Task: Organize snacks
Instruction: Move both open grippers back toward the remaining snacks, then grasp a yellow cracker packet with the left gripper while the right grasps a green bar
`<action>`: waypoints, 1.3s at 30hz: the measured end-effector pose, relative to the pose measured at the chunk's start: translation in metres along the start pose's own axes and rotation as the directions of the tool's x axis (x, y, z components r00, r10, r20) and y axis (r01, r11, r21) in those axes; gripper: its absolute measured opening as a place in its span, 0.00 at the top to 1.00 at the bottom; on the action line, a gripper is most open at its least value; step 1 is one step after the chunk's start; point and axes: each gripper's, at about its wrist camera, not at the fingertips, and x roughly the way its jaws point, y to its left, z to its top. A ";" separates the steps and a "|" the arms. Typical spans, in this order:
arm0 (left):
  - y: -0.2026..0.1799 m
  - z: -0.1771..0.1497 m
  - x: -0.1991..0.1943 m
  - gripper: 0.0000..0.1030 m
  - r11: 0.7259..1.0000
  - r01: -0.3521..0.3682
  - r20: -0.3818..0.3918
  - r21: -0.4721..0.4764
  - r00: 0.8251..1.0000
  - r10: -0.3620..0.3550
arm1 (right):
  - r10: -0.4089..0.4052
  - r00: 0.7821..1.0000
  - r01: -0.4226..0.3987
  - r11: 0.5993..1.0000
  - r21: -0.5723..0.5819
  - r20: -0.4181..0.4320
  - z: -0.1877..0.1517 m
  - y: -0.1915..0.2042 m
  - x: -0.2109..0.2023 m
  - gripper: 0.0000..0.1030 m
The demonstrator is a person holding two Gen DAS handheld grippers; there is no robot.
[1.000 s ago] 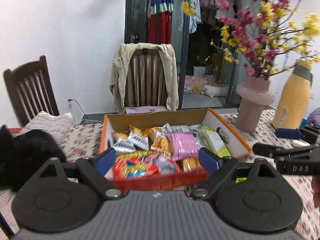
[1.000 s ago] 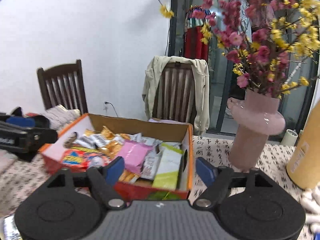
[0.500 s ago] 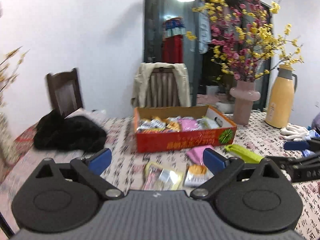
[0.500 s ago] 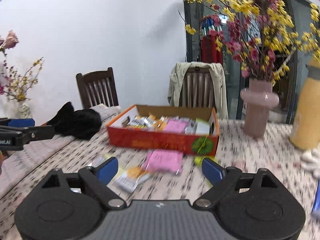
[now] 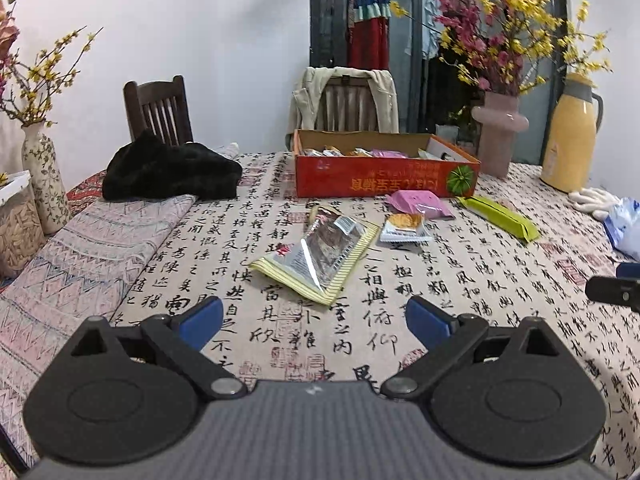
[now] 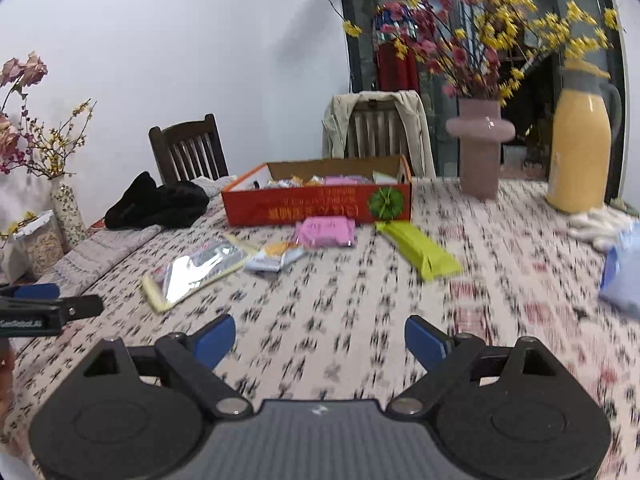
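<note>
**Four snacks loose on the table, both grippers backed off and empty**

So I've got both grippers hanging wide apart with nothing between the jaws. The left gripper (image 5: pixel 314 318) just finished spreading, and so did the right gripper (image 6: pixel 316 338).

What the next grab turns on: the big foil packet (image 5: pixel 320 252) lies straight ahead of my left gripper, nearest of the lot. Its long axis runs diagonally, near end toward the table's left edge, far end angling right toward the red box (image 5: pixel 384 174). I'd roll the wrist to pinch across the short side.

The green bar (image 6: pixel 420 254) sits ahead of my right gripper, slightly right. One end nearly touches the box's near right corner; the other slants toward the table's right edge.

The pink packet (image 6: pixel 326 232) and small orange packet (image 6: pixel 276 256) lie between those two, just in front of the box.
</note>
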 end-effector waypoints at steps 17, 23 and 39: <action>-0.017 0.002 0.011 0.03 0.998 0.053 -0.010 0.020 0.999 -0.053 | -0.054 0.998 0.055 0.998 0.030 -0.012 -0.003 -0.015 0.002 0.08; -0.017 0.029 0.038 0.03 0.995 0.101 -0.022 0.002 0.995 -0.101 | -0.059 0.998 0.059 0.998 0.012 -0.013 0.011 -0.026 0.020 0.08; -0.082 0.092 0.193 0.22 0.945 0.287 -0.182 0.155 0.949 -0.259 | -0.088 0.991 0.078 0.992 -0.102 -0.102 0.100 -0.078 0.147 0.11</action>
